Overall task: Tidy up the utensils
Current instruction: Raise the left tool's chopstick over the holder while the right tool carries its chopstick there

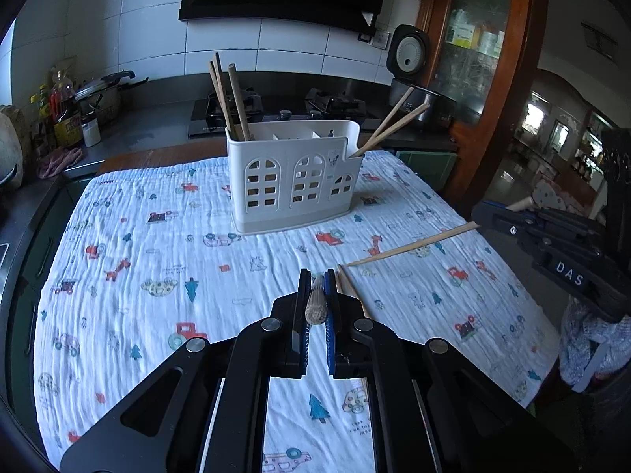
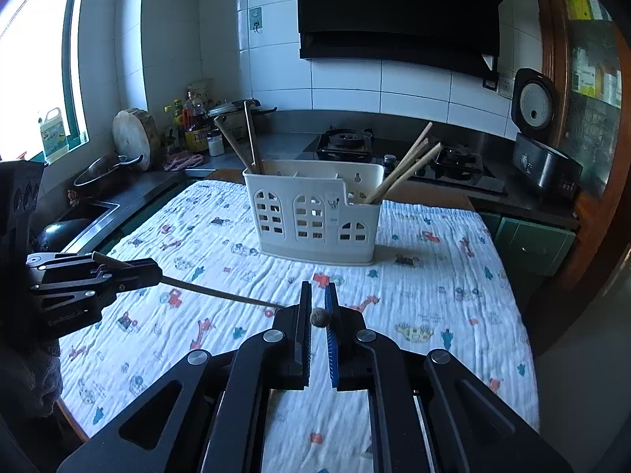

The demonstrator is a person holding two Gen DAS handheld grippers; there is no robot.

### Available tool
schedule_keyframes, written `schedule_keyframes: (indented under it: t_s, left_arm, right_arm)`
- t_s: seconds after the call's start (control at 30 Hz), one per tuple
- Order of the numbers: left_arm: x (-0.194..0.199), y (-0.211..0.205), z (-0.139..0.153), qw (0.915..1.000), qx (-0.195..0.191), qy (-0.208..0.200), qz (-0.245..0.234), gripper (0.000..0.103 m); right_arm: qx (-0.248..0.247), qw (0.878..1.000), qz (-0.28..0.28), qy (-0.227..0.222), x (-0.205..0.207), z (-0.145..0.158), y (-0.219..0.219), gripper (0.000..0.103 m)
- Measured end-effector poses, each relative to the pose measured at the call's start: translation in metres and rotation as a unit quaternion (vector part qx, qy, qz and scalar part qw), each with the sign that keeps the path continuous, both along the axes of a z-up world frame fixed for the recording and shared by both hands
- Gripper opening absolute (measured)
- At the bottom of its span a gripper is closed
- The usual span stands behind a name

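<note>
Both tongs are clamped on chopsticks. Left tongs (image 1: 317,276) grip a wooden chopstick (image 1: 316,303) end-on in their own camera; seen from the right wrist view, that stick runs from the tongs across the patterned cloth (image 2: 434,295) covering the surface, its far tip reaching behind the near tongs. Right tongs (image 2: 318,287) pinch a second chopstick (image 2: 318,317), seen end-on as a round butt between the pads. From the left wrist view this second stick slants down from the tongs at the right edge toward the cloth's middle, its tip near the left tongs.

Beyond them, toward the far edge of the surface, stands a white utensil holder (image 1: 294,173) with arched window cut-outs. Three sticks (image 1: 228,98) lean in its left compartment, and more chopsticks (image 1: 390,122) lean out of its right one.

Behind the surface lies a dark counter with a gas hob (image 2: 347,142).
</note>
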State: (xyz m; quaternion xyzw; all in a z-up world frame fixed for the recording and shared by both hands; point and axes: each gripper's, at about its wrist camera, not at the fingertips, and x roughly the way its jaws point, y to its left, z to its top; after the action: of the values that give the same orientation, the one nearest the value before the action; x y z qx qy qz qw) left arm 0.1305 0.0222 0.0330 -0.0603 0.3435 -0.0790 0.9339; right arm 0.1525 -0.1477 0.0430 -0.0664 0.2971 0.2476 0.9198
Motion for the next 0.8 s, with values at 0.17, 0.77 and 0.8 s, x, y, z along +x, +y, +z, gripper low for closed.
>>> schedule_keyframes:
  t_s: [0.17,0.77,0.8]
  left_arm:
    - [0.015,0.004,0.020,0.9999,0.008,-0.010,-0.008,0.005]
    - [0.070,0.026,0.150,0.9937,0.027,-0.109,0.007,0.005]
    - [0.075,0.027,0.155,0.9931,0.030,-0.113,0.011,0.005]
  right_arm:
    - [0.016,1.000,0.006,0.013,0.037,0.030,-0.003,0.007]
    - [0.038,0.999,0.006,-0.011,0.124,0.135,0.002,0.006]
    - [0.038,0.999,0.004,-0.016,0.128,0.141,0.004,0.006]
